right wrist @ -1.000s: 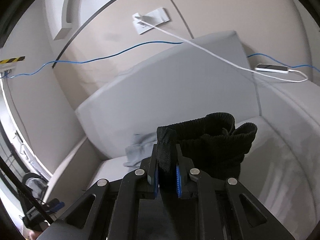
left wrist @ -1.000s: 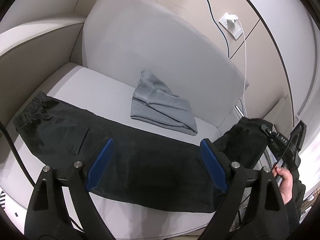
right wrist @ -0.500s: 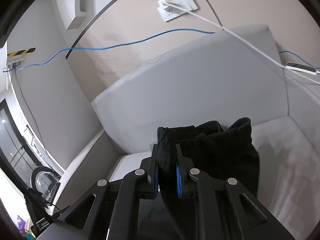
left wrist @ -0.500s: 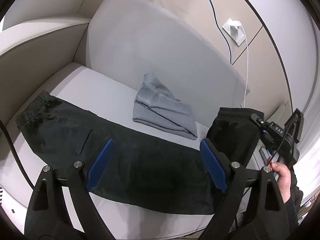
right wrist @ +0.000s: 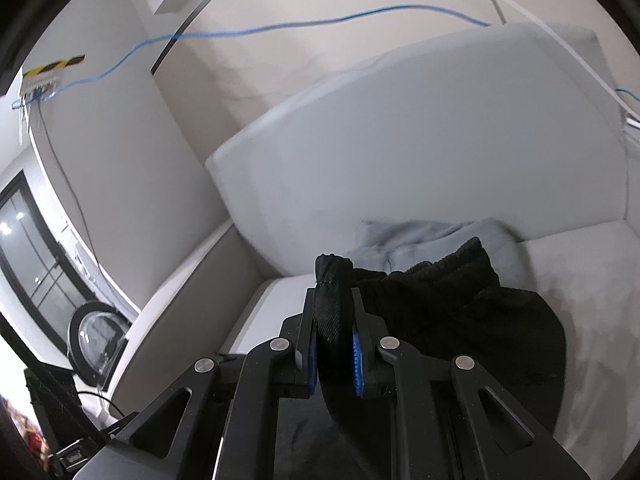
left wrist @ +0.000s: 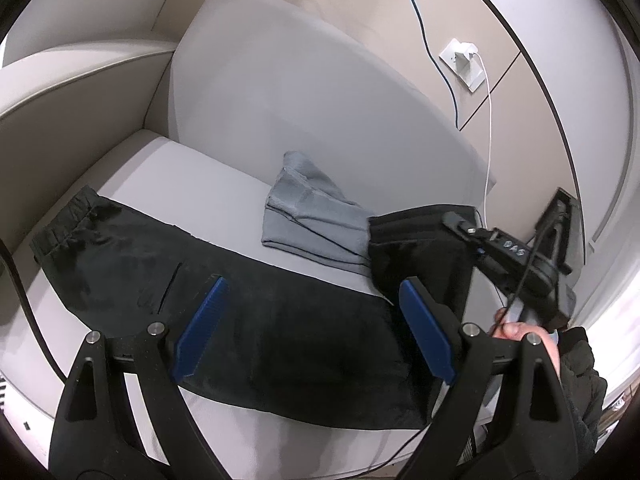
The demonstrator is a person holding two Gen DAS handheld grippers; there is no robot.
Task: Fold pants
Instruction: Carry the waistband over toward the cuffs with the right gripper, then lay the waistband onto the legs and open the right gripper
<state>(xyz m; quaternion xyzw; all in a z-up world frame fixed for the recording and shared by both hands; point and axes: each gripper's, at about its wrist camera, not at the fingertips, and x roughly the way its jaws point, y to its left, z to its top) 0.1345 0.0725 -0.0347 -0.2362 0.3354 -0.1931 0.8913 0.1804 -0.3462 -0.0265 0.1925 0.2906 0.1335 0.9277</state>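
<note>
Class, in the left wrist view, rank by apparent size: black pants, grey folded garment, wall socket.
1. Black pants: largest, though nearest the camera.
2. Grey garment.
3. Wall socket: smallest, but farthest away.

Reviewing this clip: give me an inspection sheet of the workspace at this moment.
Surface: grey sofa seat.
Job's things: black pants spread along the seat, one end lifted.
Clutter: folded grey garment behind the pants.
Grippers: left gripper open above the pants; right gripper shut on the pants' cuff.
Cables: blue cable and white cable along the wall.
Surroundings: wall socket, beige panels.
</note>
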